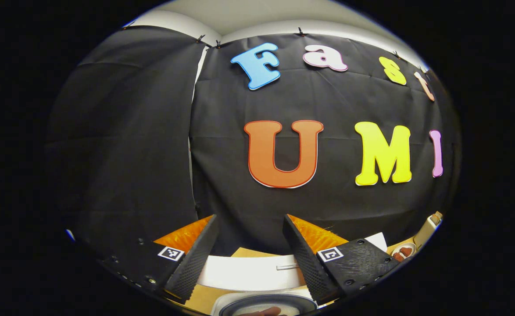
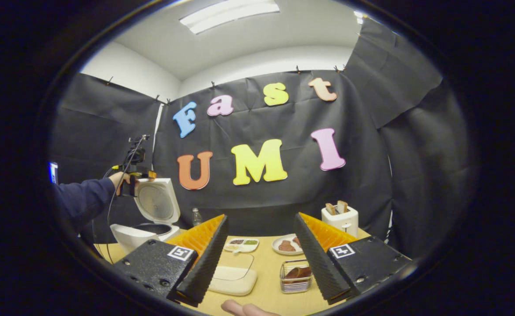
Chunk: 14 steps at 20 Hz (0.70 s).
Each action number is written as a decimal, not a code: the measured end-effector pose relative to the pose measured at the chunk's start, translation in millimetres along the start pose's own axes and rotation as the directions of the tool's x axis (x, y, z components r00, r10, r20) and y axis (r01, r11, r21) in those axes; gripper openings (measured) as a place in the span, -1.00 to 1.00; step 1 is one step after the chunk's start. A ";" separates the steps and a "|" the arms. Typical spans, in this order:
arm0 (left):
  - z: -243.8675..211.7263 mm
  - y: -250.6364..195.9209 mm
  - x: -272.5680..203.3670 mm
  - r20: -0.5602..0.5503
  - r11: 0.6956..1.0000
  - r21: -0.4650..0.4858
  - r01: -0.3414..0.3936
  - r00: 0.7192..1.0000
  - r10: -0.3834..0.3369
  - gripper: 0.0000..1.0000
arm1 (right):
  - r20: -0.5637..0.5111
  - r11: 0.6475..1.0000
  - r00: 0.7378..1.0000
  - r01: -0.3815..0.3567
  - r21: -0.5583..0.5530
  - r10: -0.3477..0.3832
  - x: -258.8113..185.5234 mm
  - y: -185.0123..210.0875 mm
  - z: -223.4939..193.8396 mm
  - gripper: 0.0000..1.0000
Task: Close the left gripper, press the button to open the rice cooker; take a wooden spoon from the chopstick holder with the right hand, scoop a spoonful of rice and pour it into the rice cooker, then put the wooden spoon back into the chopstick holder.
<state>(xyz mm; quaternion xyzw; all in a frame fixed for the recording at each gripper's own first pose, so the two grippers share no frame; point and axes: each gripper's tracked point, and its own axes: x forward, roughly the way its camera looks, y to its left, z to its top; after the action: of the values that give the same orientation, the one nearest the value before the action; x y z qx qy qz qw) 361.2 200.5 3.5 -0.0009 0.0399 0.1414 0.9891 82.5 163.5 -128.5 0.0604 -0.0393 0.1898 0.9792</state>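
Right gripper view: wooden spoon (image 2: 298,273) indistinct.

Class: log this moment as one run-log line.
rice cooker: lid up | left gripper: open, empty | right gripper: open, empty | spoon: not yet taken

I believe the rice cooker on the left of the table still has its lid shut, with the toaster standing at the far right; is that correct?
Not quite: in the right gripper view the rice cooker has its lid raised open, not shut. The toaster does stand at the far right of the table.
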 end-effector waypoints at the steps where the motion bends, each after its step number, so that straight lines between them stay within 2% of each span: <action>1: -1.9 1.1 -3.5 -0.010 1.000 -0.004 -0.001 1.000 0.001 0.90 | -0.005 0.999 0.999 -0.032 0.014 0.032 -8.3 9.3 0.7 0.94; 3: -7.9 -1.6 -11.6 -0.034 1.000 0.001 0.005 0.999 -0.005 0.89 | -0.012 0.997 0.998 -0.067 0.034 0.067 -21.8 18.4 1.1 0.94; 4: -9.8 -2.7 -16.4 -0.043 1.000 0.001 0.011 0.999 -0.011 0.90 | -0.013 0.997 0.998 -0.068 0.032 0.068 -25.9 18.6 2.5 1.00; 5: -12.1 -3.7 -21.2 -0.048 1.000 -0.002 0.013 0.999 -0.013 0.90 | -0.025 0.997 0.997 -0.071 0.028 0.072 -30.1 20.3 0.7 0.94; 8: -21.6 -11.3 -35.9 -0.104 0.999 -0.025 0.043 0.994 -0.045 0.89 | -0.083 0.991 0.988 -0.128 0.036 0.130 -43.2 41.0 -10.6 0.94; 10: -32.7 -11.7 -46.8 -0.136 0.999 -0.004 0.049 0.989 -0.049 0.89 | -0.117 0.989 0.983 -0.136 0.060 0.143 -50.7 46.2 -18.9 0.94; 13: -49.6 -20.9 -63.1 -0.176 0.995 -0.044 0.094 0.979 -0.100 0.89 | -0.164 0.984 0.972 -0.155 0.081 0.167 -62.3 58.3 -32.6 0.95; 14: -59.9 -18.1 -66.9 -0.197 0.996 -0.040 0.080 0.977 -0.087 0.88 | -0.170 0.984 0.971 -0.156 0.090 0.169 -66.3 59.9 -34.9 0.94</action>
<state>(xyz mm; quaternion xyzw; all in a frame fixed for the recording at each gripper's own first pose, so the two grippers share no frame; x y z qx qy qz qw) 297.5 163.6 -51.1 -0.0323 0.1362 0.0995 0.9851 0.4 199.0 -163.5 0.0769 0.0504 0.2755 0.9569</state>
